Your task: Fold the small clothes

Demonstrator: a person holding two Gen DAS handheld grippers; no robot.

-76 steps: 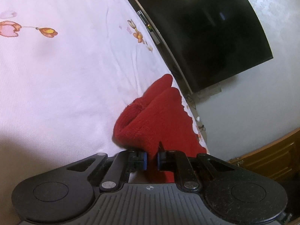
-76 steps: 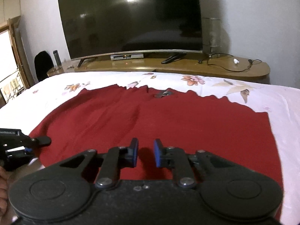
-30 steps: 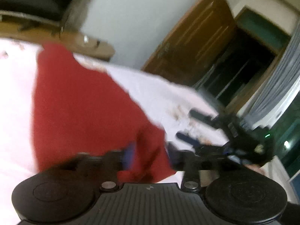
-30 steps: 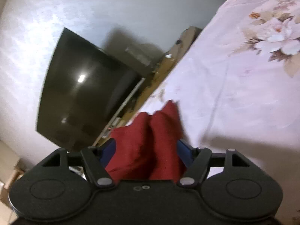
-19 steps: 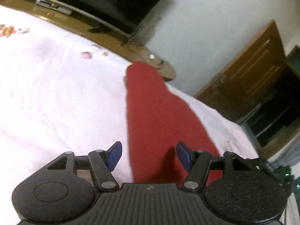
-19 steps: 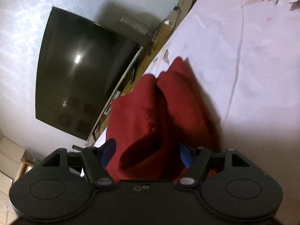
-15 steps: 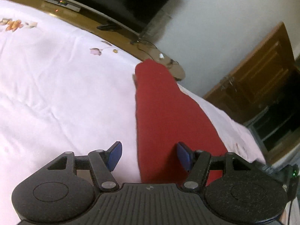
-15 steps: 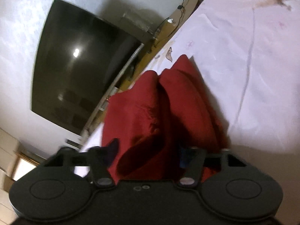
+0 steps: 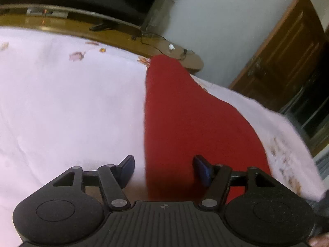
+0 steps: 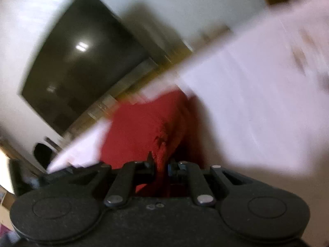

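A red cloth (image 9: 185,113) lies folded into a long strip on the white flowered bedsheet (image 9: 61,103). My left gripper (image 9: 163,167) is open, its blue-padded fingers spread on either side of the strip's near end, holding nothing. In the blurred right wrist view my right gripper (image 10: 161,167) is shut on an edge of the red cloth (image 10: 144,127), and the fabric rises in a ridge from the jaws.
A large dark TV (image 10: 82,61) stands on a wooden shelf (image 9: 102,35) at the bed's far edge, with cables and a remote on it. A wooden door (image 9: 287,47) is at the right. The bed edge falls away at the right (image 9: 298,164).
My right gripper has shut on the red cloth's edge; it was open around it half a second ago. My left gripper let go earlier and stays open over the strip.
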